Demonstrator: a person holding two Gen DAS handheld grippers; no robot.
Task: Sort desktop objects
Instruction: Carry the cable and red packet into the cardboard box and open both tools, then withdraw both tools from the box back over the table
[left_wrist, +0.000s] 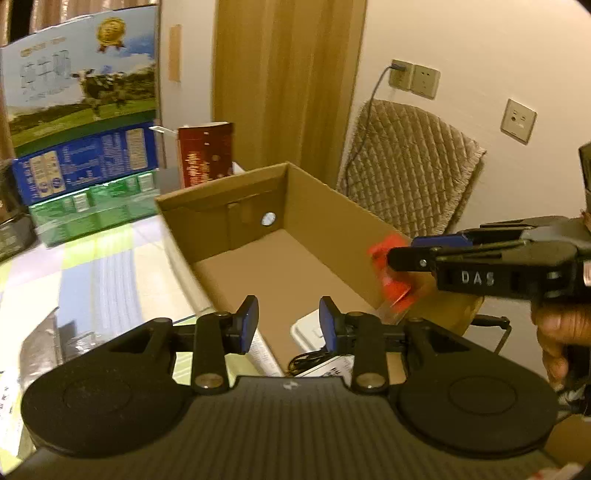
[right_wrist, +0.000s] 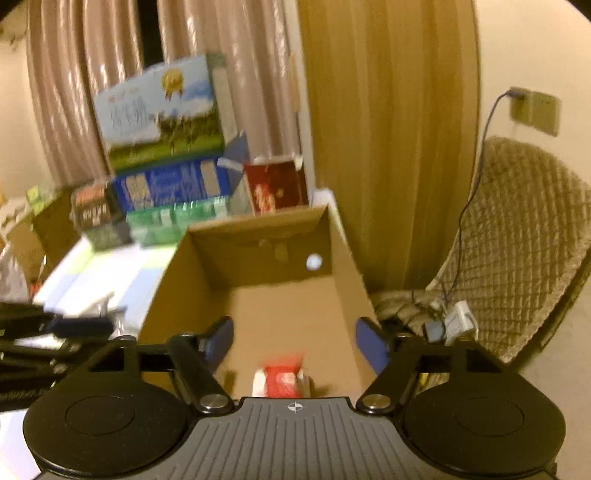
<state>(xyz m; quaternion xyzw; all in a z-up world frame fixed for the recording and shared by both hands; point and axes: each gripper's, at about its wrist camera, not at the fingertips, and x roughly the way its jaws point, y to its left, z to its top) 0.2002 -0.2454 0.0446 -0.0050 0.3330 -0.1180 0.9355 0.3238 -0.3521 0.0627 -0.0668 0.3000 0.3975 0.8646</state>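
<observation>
Two grippers are hovering over the corrugated cardboard box (left_wrist: 280, 236): left gripper (left_wrist: 289, 321) standing open, empty; right gripper (right_wrist: 295, 341) gaping above a blurred red packet (right_wrist: 282, 376).

You have an open brown cardboard box (left_wrist: 236, 206), upright on the desk, a round hole in its far wall. A red packet (right_wrist: 282, 380), blurred, sits at its near end. A white item (left_wrist: 306, 332) with a black cord (left_wrist: 310, 360) lies inside too.
</observation>
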